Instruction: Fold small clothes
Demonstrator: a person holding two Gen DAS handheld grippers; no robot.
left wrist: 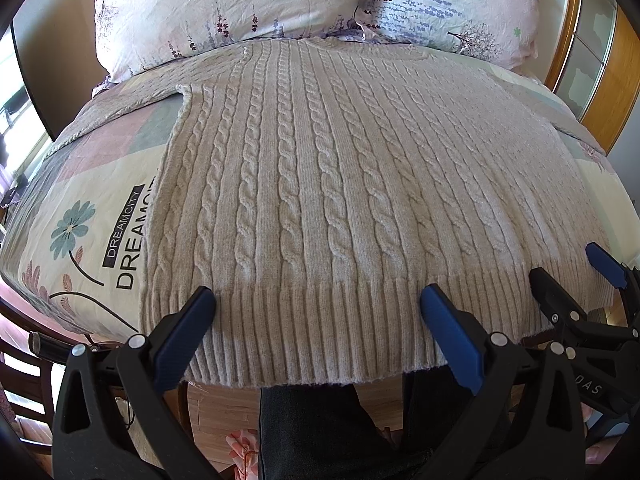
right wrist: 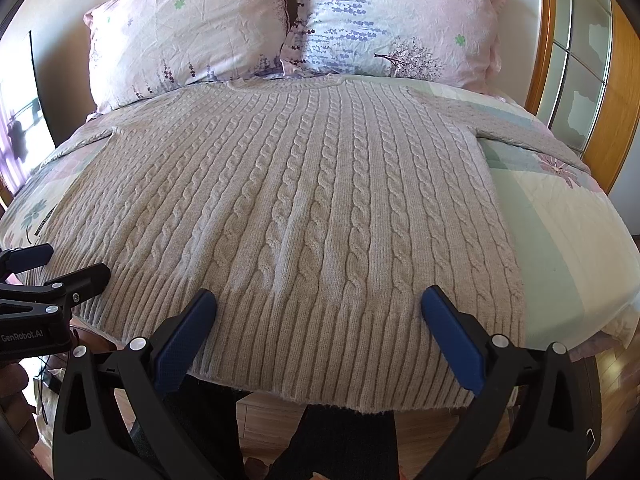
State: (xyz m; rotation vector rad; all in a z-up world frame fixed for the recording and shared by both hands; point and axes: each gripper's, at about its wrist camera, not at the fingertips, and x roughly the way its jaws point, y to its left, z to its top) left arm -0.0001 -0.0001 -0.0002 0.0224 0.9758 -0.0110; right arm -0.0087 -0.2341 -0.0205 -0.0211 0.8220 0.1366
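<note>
A beige cable-knit sweater (left wrist: 320, 184) lies flat on the bed, hem toward me, sleeves spread to both sides; it also shows in the right wrist view (right wrist: 304, 208). My left gripper (left wrist: 318, 300) is open and empty, its blue-padded fingers over the ribbed hem on the left half. My right gripper (right wrist: 319, 300) is open and empty over the hem's right half. The right gripper (left wrist: 576, 272) shows at the right edge of the left wrist view, open. The left gripper (right wrist: 60, 264) shows at the left edge of the right wrist view.
Two floral pillows (left wrist: 224, 8) (right wrist: 392, 20) stand at the head of the bed. A patterned quilt (left wrist: 92, 216) covers the bed. A wooden door frame (right wrist: 616, 80) is at right. Wooden floor (left wrist: 224, 408) and my dark trousers (left wrist: 316, 432) are below the hem.
</note>
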